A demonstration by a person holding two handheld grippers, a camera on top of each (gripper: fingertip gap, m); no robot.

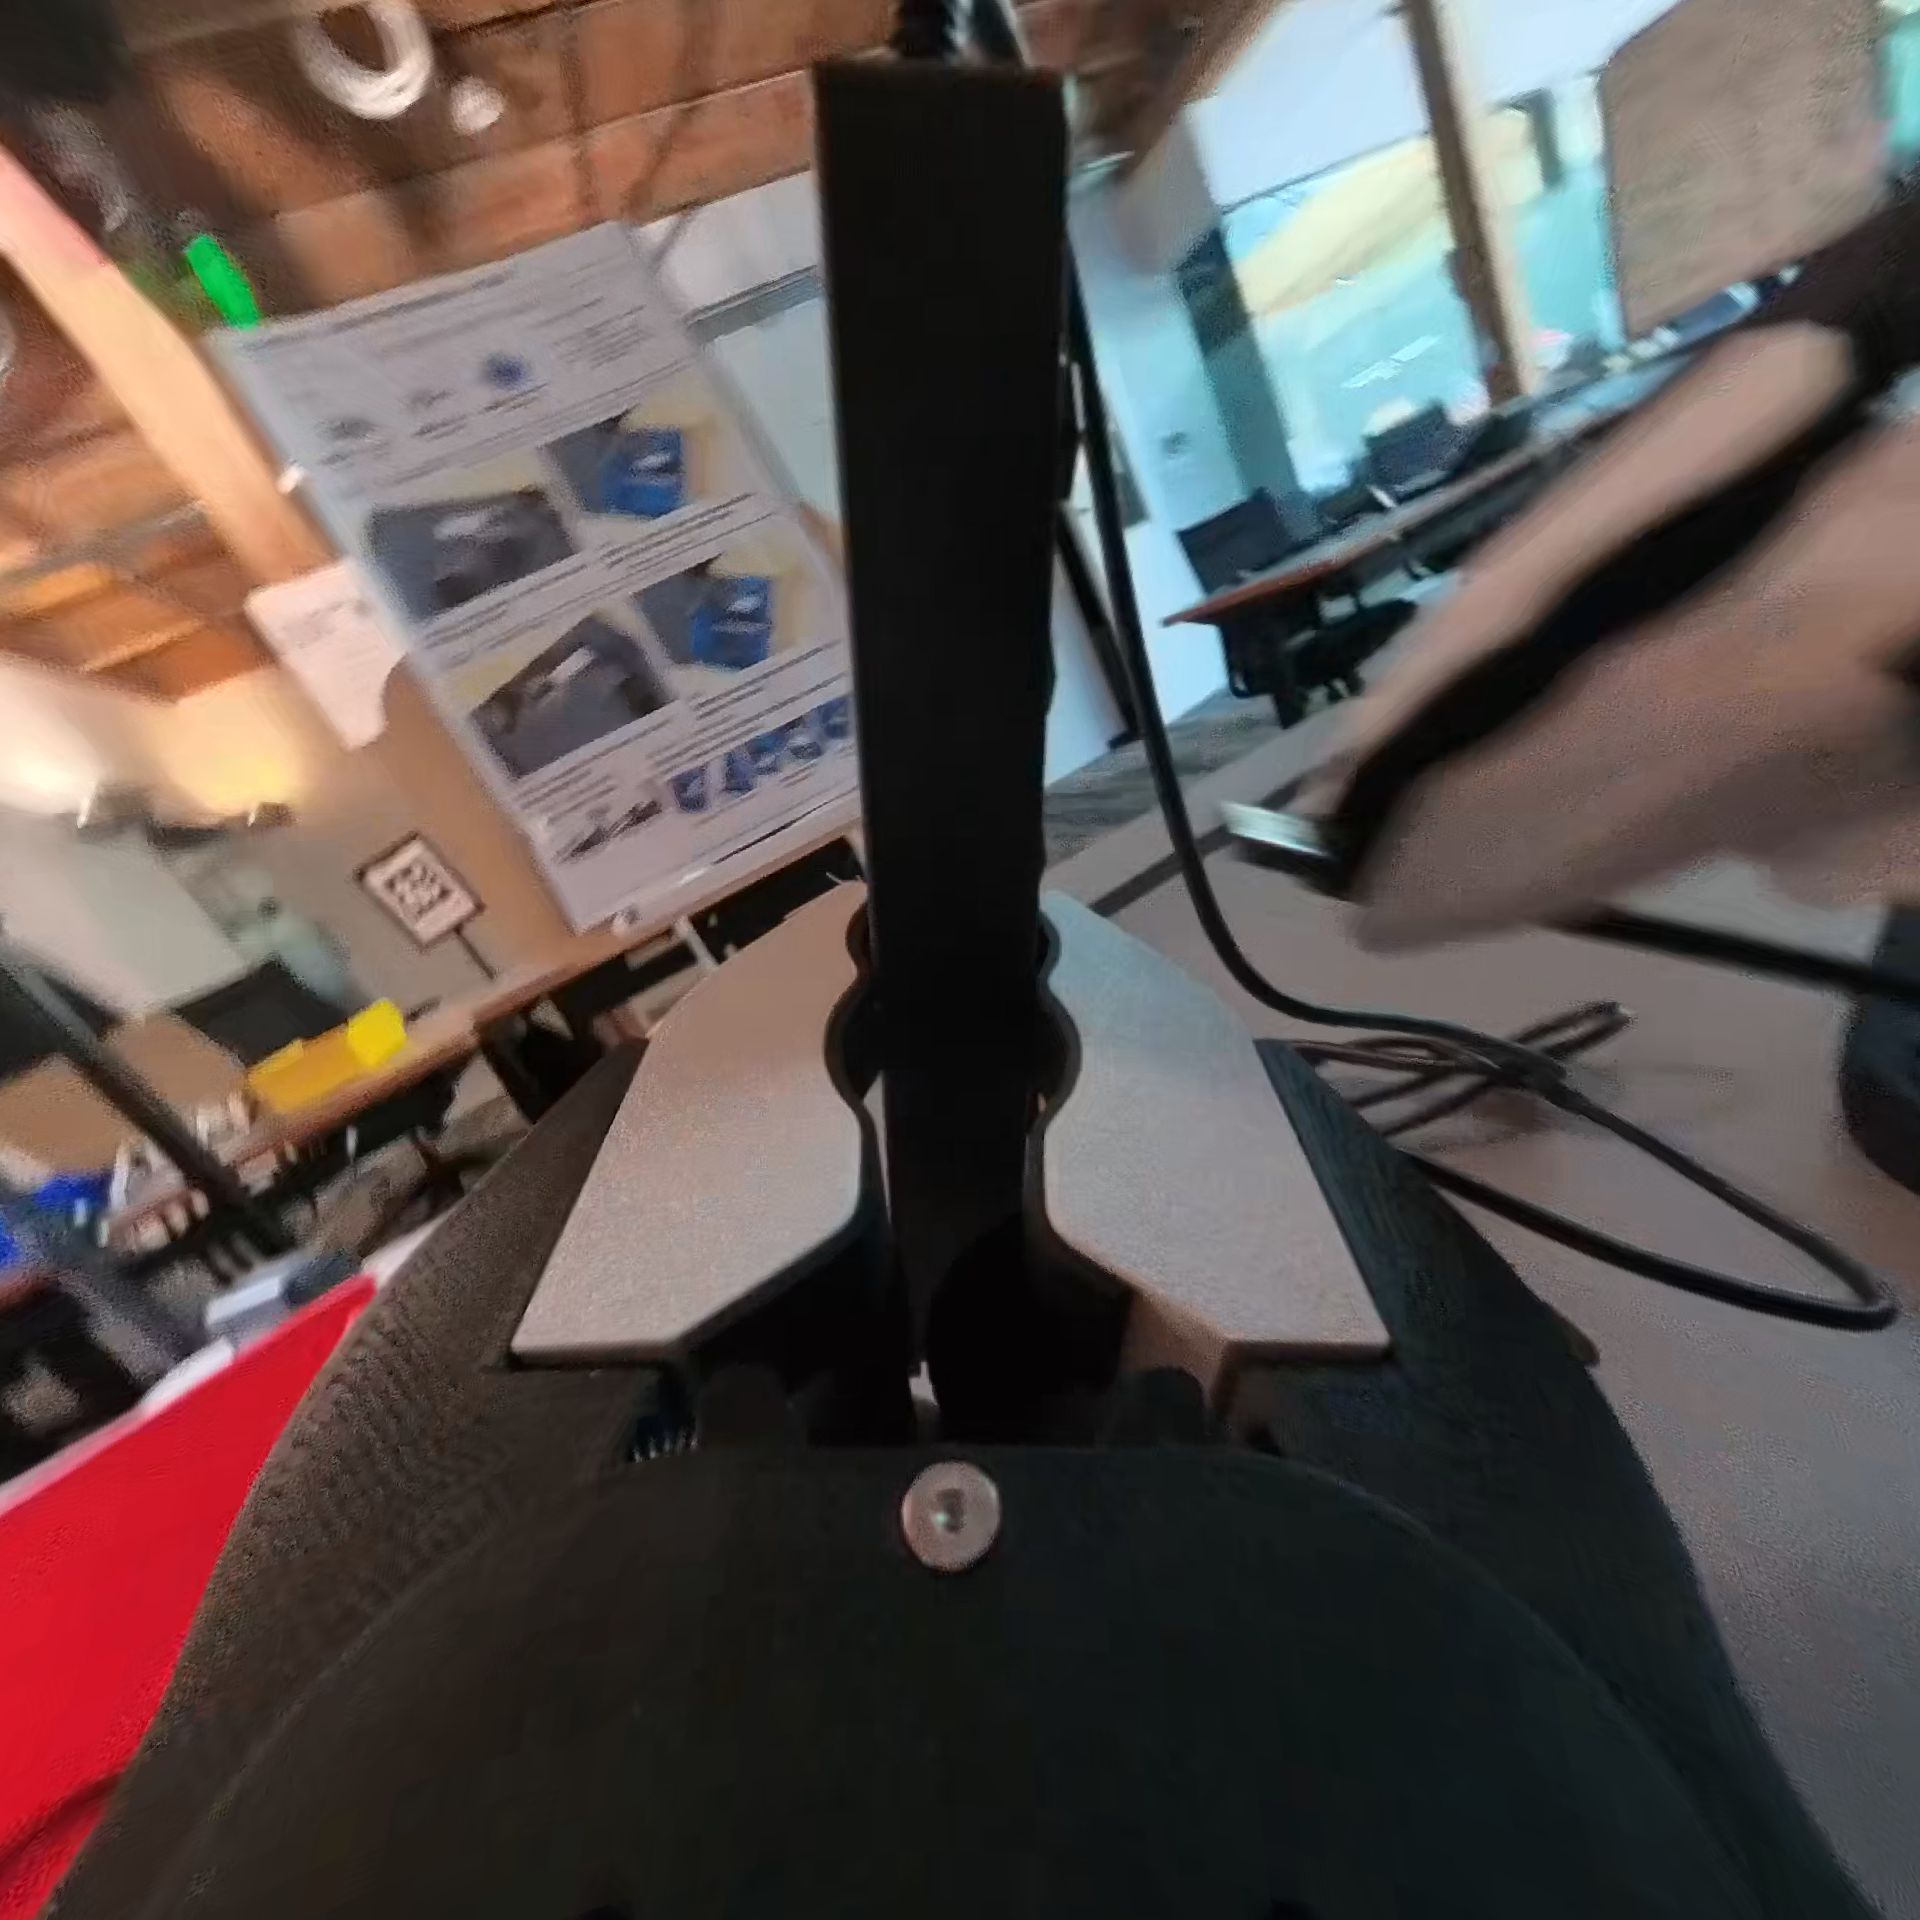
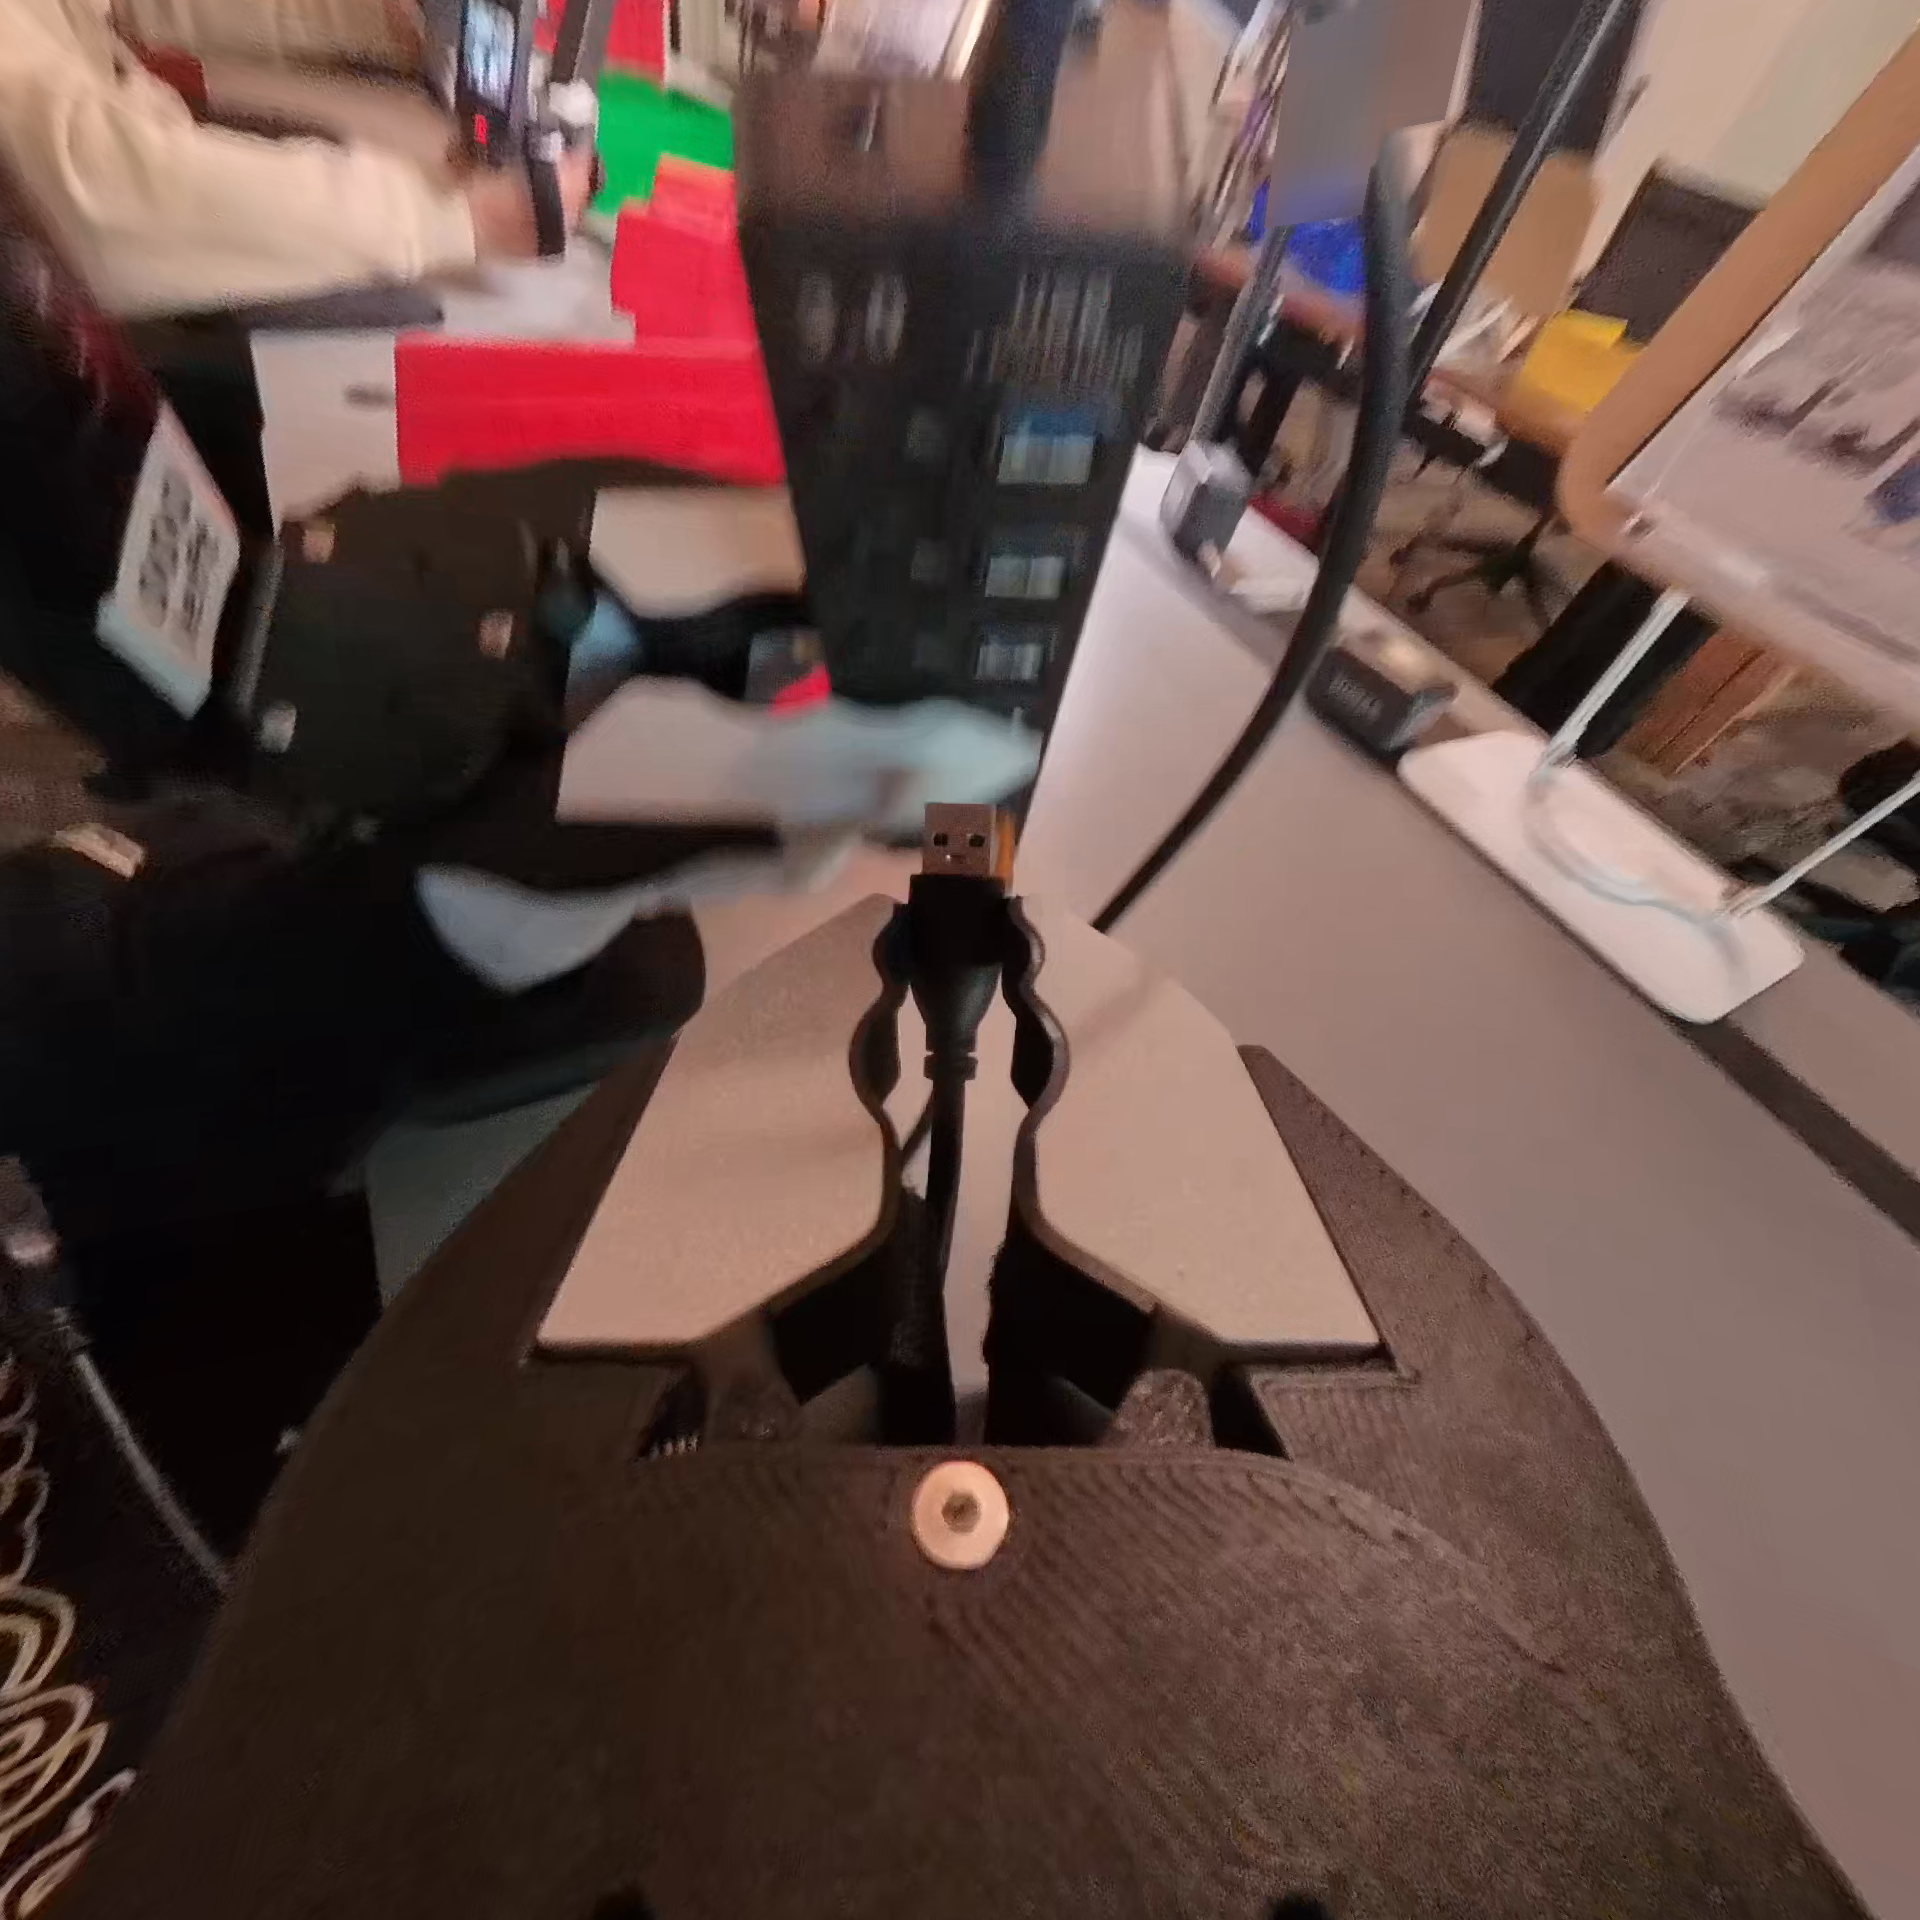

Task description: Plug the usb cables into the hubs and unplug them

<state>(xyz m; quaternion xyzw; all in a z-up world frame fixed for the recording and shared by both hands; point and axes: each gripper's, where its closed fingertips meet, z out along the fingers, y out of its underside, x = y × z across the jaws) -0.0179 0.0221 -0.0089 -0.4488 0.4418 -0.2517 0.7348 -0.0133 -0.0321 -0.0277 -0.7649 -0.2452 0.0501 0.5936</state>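
Note:
My left gripper (image 1: 951,935) is shut on a long black USB hub (image 1: 940,520) and holds it upright above the table. In the right wrist view the hub (image 2: 966,416) shows its face with several ports, some blue inside, and the left gripper's pale fingers (image 2: 831,769) clamp its lower end. My right gripper (image 2: 956,925) is shut on the black plug of a USB cable (image 2: 961,966). The plug's metal tip (image 2: 966,842) points at the hub's lower end, a short way off. The right gripper (image 1: 1558,779) also shows blurred in the left wrist view, with the plug (image 1: 1283,831) apart from the hub.
Loose black cables (image 1: 1558,1101) lie on the grey table (image 2: 1351,1195). A thick black cable (image 2: 1340,499) hangs from the hub's top. A poster board (image 1: 582,582) on a white base (image 2: 1600,894), a small dark box (image 2: 1371,696) and a red object (image 1: 156,1558) stand around. About 6 cm separates my left fingertips from my right.

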